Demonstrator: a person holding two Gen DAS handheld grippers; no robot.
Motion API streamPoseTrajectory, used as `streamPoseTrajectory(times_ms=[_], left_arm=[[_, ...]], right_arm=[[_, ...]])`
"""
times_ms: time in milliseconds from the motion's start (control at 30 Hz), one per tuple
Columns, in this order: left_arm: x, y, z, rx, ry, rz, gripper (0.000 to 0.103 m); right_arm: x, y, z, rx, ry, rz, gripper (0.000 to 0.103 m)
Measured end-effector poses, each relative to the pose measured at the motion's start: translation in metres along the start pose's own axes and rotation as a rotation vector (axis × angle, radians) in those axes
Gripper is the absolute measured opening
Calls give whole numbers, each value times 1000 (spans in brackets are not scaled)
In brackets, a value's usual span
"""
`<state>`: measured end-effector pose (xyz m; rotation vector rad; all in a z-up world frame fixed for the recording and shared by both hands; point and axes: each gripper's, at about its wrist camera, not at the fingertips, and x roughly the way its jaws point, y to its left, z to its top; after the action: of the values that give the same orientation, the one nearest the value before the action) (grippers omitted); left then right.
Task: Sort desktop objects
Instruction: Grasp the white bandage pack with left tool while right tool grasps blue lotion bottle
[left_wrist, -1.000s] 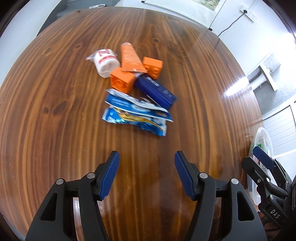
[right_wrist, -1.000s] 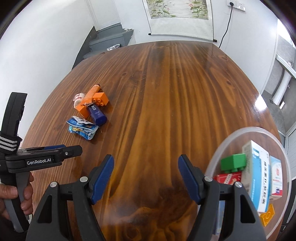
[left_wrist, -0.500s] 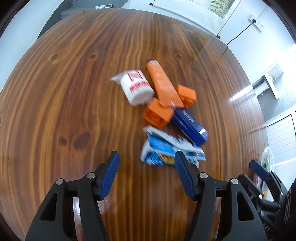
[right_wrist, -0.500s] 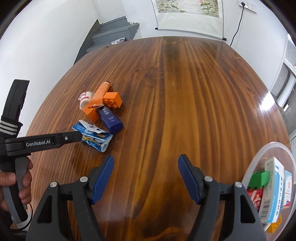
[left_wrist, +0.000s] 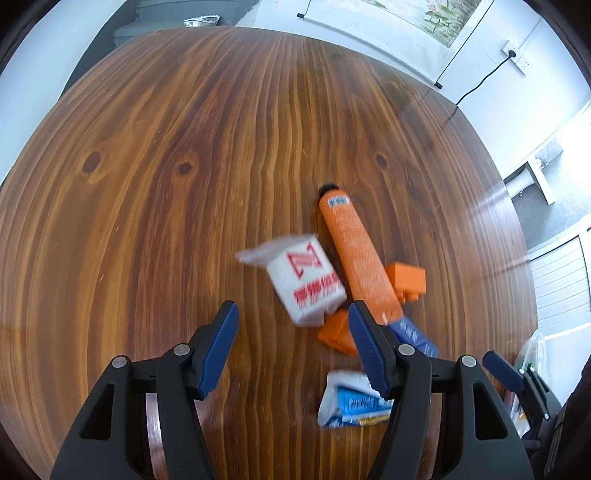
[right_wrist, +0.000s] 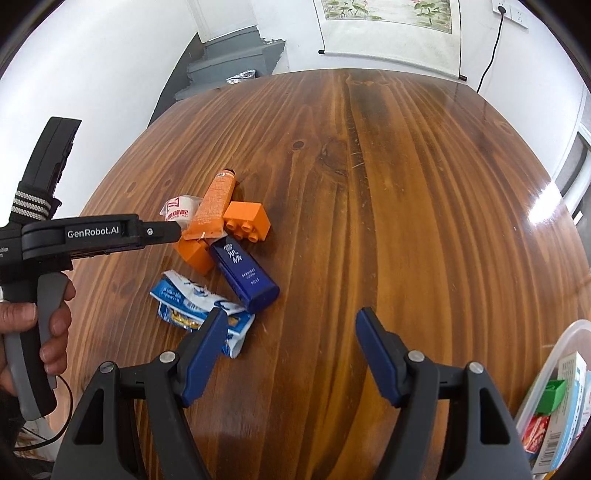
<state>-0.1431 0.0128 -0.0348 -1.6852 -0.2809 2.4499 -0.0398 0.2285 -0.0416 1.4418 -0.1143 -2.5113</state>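
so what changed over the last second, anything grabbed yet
Nothing grabbed. Both open grippers have closed in on the pile: the left gripper now reaches the white packet, and the right gripper is by the blue snack wrapper. The pile itself and the clear bin stayed put.

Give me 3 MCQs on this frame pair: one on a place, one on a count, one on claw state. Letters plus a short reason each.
1. Where does the orange tube lie?
A. in the clear container
B. on the wooden table, in the pile of items
C. in the right claw

2. How many orange toy bricks are in the pile?
A. two
B. four
C. none

3. What state is the left claw in?
A. shut on the white packet
B. shut, holding nothing
C. open, holding nothing

Answers:
1 B: it rests among the pile on the table.
2 A: one brick beside the tube, one at its flat end.
3 C: bare table shows between its blue pads.
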Motion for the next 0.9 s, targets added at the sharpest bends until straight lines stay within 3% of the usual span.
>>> streamPoseTrajectory(times_ms=[333, 533, 567, 633, 900], left_arm=[[23, 3, 19, -36, 31, -41, 66], [27, 2, 24, -13, 0, -32, 65], [28, 1, 25, -6, -5, -30, 65], [30, -1, 25, 7, -12, -36, 48], [27, -2, 18, 35, -19, -31, 46]], right_arm=[[20, 15, 18, -39, -8, -3, 76], [33, 27, 29, -77, -4, 9, 75], [35, 29, 30, -87, -3, 9, 74], [39, 32, 31, -101, 4, 13, 71], [56, 36, 32, -129, 48, 24, 55]])
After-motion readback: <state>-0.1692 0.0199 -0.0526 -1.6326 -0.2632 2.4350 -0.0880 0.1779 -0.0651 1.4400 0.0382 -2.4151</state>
